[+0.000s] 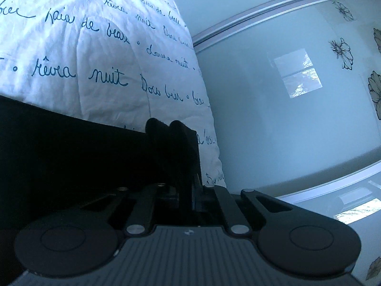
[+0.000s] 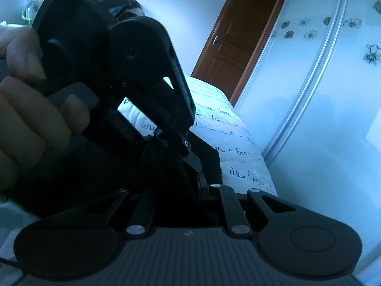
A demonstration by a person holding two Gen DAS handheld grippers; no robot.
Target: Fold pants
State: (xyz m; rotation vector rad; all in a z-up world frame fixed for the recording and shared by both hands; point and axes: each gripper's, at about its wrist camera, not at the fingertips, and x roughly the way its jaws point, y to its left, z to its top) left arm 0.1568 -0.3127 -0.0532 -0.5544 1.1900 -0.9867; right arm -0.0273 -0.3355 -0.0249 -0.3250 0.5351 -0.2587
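From where I stand, the black pants lie across the script-printed white duvet, filling the left wrist view from nine o'clock inward. The left gripper has its jaws pinched on a corner of them. At three o'clock of it, the right gripper is clamped on the same dark cloth. Both corners look secured; next should come a matched lift and carry-over.

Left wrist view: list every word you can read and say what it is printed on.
All on the white bedspread, in dark cursive:
"nuit"
"de"
"douce nuit", near the top edge, partly cut off
Other words nearby are too loosely written to read with confidence; those toward the far edge are too small.
The dark pants and the left gripper carry no readable text, only a small unreadable mark on the gripper body.
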